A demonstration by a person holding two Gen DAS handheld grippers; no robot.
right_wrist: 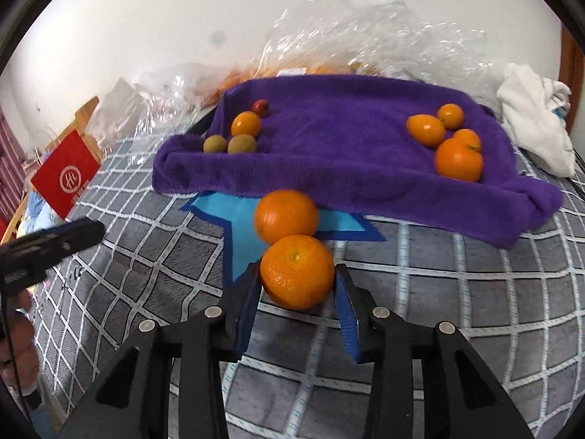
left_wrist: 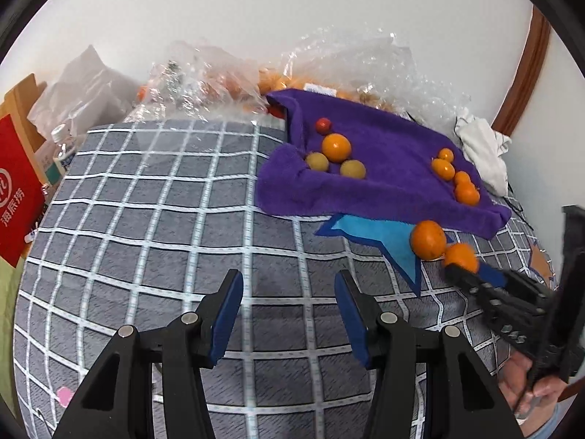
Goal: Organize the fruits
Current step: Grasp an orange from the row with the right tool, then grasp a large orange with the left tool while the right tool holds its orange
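My right gripper (right_wrist: 297, 280) is shut on an orange (right_wrist: 297, 271) and holds it just above the checked bedspread; in the left wrist view that orange (left_wrist: 461, 256) shows at the gripper's tip. A second orange (right_wrist: 286, 216) lies right behind it on a blue star patch. A purple towel (right_wrist: 347, 153) holds two groups of fruit: an orange (right_wrist: 245, 123), two green-yellow fruits (right_wrist: 241, 144) and a small red fruit (right_wrist: 260, 107) on the left, several oranges (right_wrist: 459, 159) on the right. My left gripper (left_wrist: 289, 285) is open and empty over the bedspread.
Clear plastic bags (left_wrist: 204, 80) with more fruit lie behind the towel against the wall. A white cloth (right_wrist: 533, 109) lies at the right. A red bag (left_wrist: 18, 197) and a bottle (left_wrist: 55, 150) stand at the left edge of the bed.
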